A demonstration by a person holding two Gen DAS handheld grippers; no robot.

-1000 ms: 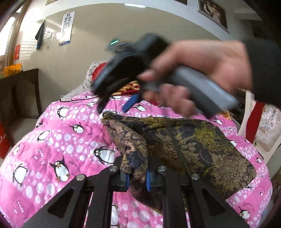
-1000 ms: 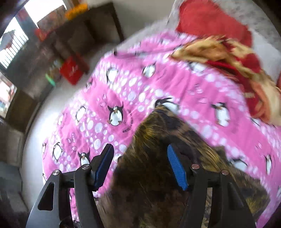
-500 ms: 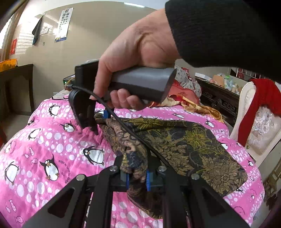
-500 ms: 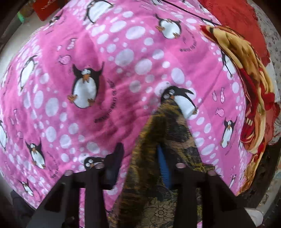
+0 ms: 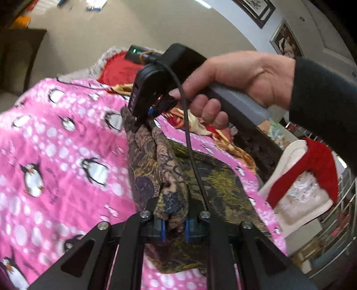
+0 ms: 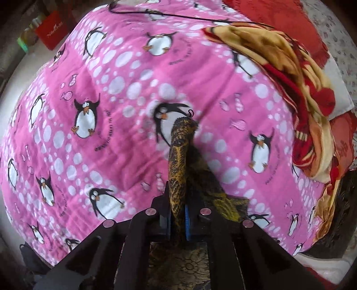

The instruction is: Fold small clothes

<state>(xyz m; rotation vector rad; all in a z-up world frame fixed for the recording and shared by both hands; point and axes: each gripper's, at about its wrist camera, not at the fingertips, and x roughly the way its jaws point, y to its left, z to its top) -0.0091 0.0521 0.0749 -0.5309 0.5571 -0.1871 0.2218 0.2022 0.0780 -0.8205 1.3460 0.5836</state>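
A small dark garment [image 5: 207,185] with a gold and brown floral print lies on a pink penguin blanket [image 5: 55,156]. My left gripper [image 5: 175,229] is shut on a bunched near edge of the garment. My right gripper [image 6: 177,223] is shut on a far corner of the garment [image 6: 178,160] and holds it raised above the blanket. The right gripper also shows in the left wrist view [image 5: 142,120], held by a hand, with the cloth stretched between the two grippers.
A crumpled red and yellow cloth [image 6: 296,93] lies at the far right of the bed. A black cable [image 6: 169,15] runs across the blanket's far end. A white chair [image 5: 296,194] with a red cloth stands right of the bed.
My right gripper has shut on the garment's far corner and lifted it off the blanket. My left gripper keeps its hold, and the cloth edge now stretches between them.
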